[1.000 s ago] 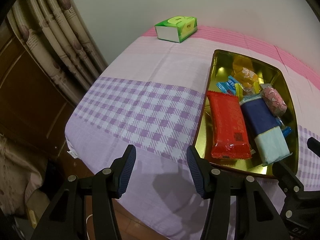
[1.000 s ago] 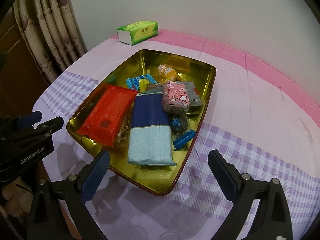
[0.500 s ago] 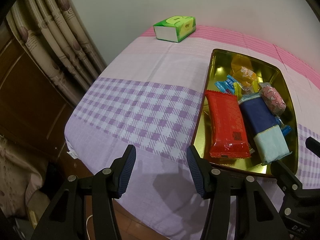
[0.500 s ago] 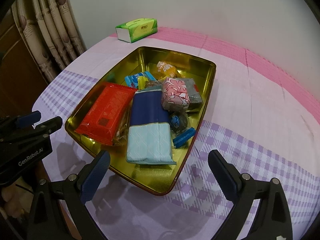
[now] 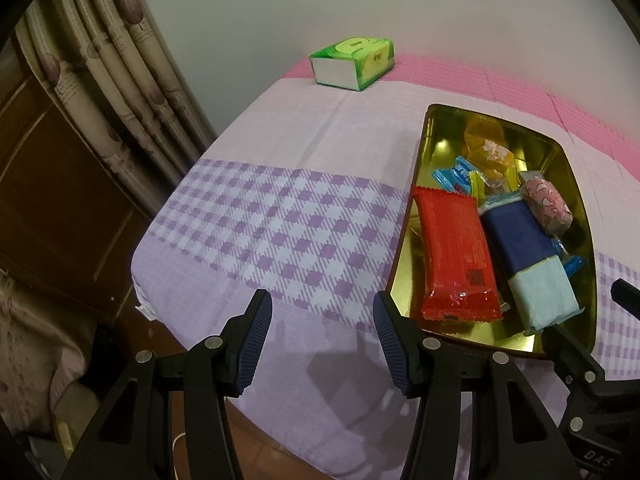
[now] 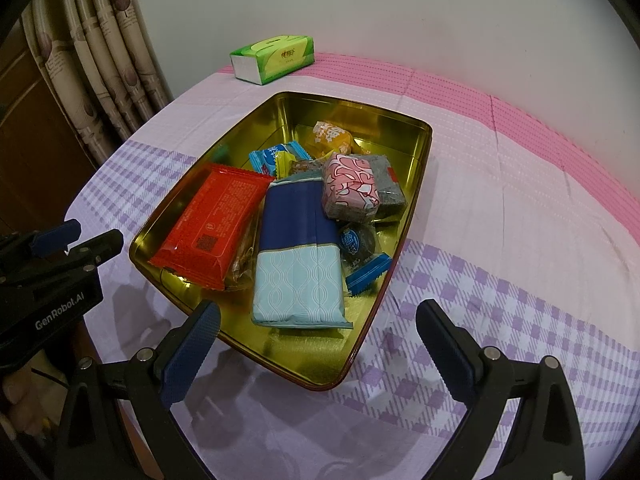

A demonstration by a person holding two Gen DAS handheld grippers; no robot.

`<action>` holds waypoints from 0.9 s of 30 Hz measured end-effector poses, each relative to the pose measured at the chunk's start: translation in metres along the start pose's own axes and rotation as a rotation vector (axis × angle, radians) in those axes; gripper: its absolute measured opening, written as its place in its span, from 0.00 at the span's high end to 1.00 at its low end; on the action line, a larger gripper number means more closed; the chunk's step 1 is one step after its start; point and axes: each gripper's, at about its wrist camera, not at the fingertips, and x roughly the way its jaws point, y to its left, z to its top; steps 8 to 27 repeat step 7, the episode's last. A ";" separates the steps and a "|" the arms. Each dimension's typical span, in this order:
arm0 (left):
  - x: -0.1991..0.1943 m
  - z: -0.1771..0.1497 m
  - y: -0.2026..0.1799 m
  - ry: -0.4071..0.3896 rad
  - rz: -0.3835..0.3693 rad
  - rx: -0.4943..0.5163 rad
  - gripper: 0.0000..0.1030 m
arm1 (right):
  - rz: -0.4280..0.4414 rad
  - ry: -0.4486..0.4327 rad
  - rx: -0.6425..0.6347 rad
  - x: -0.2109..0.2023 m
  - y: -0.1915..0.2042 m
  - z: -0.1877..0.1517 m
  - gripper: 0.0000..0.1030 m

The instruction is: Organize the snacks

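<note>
Your left gripper (image 5: 322, 338) and right gripper (image 6: 318, 350) both have fingers spread wide, holding nothing. Snacks sit in the gold tin (image 6: 420, 160) at 12 o'clock from your right gripper.

gold tin (image 6: 420, 148) | wrapped snacks (image 6: 298, 256) piled inside | on checked cloth

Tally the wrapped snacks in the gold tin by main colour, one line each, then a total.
In the gold tin, as far as visible:
Red packet: 1
Navy and pale blue packet: 1
Pink patterned: 1
Grey: 1
Orange: 1
Blue small wrappers: 2
Total: 7, with more partly hidden beneath.
</note>
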 end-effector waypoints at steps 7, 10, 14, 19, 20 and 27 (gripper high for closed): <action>0.001 0.001 0.001 0.005 0.002 0.003 0.48 | 0.001 -0.002 0.003 0.000 0.000 0.000 0.06; 0.001 0.001 0.001 0.005 0.002 0.003 0.48 | 0.001 -0.002 0.003 0.000 0.000 0.000 0.06; 0.001 0.001 0.001 0.005 0.002 0.003 0.48 | 0.001 -0.002 0.003 0.000 0.000 0.000 0.06; 0.001 0.001 0.001 0.005 0.002 0.003 0.48 | 0.001 -0.002 0.003 0.000 0.000 0.000 0.06; 0.001 0.001 0.001 0.005 0.002 0.003 0.48 | 0.001 -0.002 0.003 0.000 0.000 0.000 0.06; 0.001 0.001 0.001 0.005 0.002 0.003 0.48 | 0.001 -0.002 0.003 0.000 0.000 0.000 0.06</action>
